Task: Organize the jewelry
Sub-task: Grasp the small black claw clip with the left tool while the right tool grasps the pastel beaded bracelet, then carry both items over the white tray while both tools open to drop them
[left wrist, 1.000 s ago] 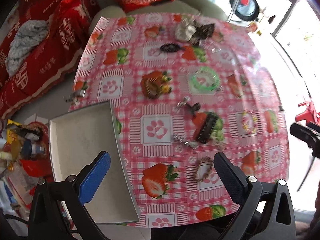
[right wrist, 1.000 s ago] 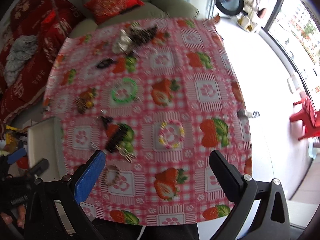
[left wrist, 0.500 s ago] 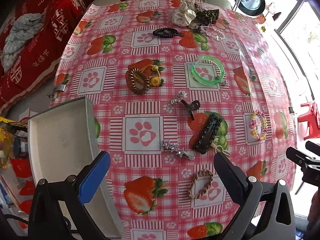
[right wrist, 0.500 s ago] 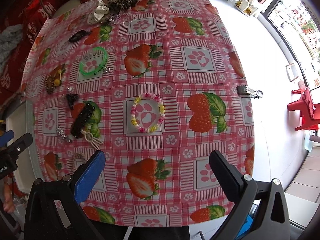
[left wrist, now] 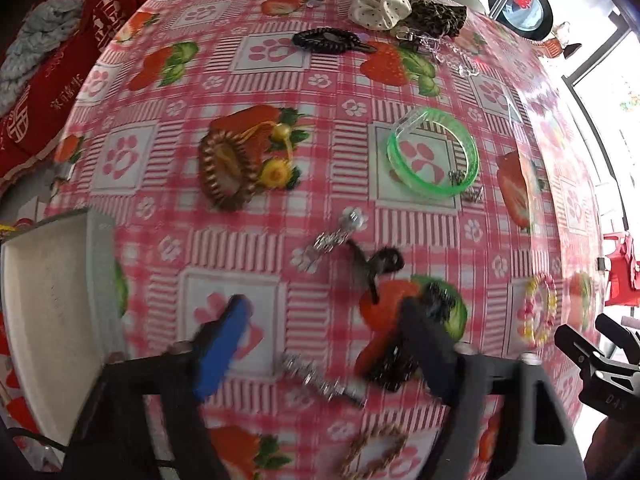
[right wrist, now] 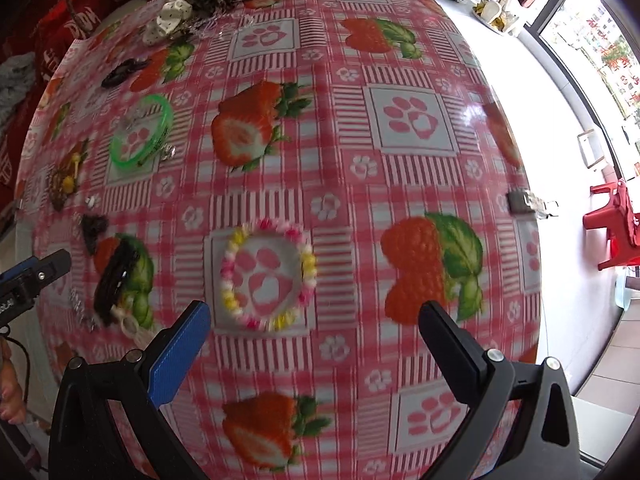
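Jewelry lies scattered over the strawberry-print tablecloth (left wrist: 256, 92), none of it in the white tray (left wrist: 48, 312) that sits at the table's left edge.

We note the left gripper (left wrist: 320, 332) pointing down over a small silver clip (left wrist: 320, 376), its jaws partly drawn in and just been closing — nothing is pressed between the pads. A black beaded hair clip (left wrist: 400, 356) lies just beside the right finger, partly under it. We judge the main risk here: closing jaws may catch the black clip along with the silver one, or nudge the silver clip flat across the slick cloth instead of lifting it. Motion blur suggests speed, which worsens the aim.

The right gripper (right wrist: 316, 320) stands wide and empty above the pink-and-yellow bead bracelet (right wrist: 268, 276). The bracelet lies flat; we expect the fingers could slide over the beads or pinch the cloth, dragging it and disturbing neighbouring pieces.

Further items — a green bangle (left wrist: 434, 156), a brown coiled band (left wrist: 228, 172), a woven bracelet (left wrist: 376, 452) at the near edge — sit near enough that a tugged cloth could shift them. The woven bracelet could fall off the table.
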Action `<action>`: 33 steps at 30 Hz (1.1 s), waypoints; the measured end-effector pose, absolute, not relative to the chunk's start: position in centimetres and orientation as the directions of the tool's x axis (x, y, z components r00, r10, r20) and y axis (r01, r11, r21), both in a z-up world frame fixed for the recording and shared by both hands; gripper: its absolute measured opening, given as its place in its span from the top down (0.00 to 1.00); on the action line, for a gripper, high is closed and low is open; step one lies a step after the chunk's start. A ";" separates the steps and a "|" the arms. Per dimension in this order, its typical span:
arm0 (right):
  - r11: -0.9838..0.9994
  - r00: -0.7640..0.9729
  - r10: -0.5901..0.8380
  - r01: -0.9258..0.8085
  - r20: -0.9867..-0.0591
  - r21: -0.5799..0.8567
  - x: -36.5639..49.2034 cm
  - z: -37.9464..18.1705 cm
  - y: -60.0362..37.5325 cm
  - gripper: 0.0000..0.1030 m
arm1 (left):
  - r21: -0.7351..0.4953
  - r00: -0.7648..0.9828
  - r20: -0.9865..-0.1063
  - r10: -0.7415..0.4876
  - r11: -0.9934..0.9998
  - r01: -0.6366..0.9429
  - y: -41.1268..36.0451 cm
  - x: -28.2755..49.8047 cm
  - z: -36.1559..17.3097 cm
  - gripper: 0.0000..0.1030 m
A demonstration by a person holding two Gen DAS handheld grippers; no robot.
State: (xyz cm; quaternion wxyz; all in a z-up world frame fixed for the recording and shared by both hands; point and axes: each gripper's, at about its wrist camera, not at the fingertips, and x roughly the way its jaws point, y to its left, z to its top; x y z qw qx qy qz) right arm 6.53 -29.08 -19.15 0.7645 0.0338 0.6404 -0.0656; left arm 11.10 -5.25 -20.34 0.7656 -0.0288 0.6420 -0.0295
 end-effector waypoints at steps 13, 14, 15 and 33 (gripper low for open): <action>0.994 0.183 -0.094 0.063 -0.979 -0.084 9.3 -22.4 -28.5 0.52 | -0.061 0.182 -0.981 -0.060 0.998 0.001 -7.8 13.0 -22.7 0.85; 0.995 0.192 -0.100 0.045 -0.976 -0.093 9.4 -22.3 -28.2 0.58 | -0.060 0.182 -0.982 -0.059 0.998 0.002 -8.0 12.8 -22.7 0.86; 0.995 0.193 -0.095 0.033 -0.977 -0.090 9.4 -22.2 -27.9 0.75 | -0.062 0.190 -0.980 -0.060 0.998 -0.002 -8.1 12.7 -22.6 0.87; 0.995 0.242 0.092 0.009 -0.966 0.097 8.7 -16.6 -27.4 0.91 | -0.155 0.307 -0.942 -0.137 0.987 -0.036 -2.9 9.2 -15.8 0.87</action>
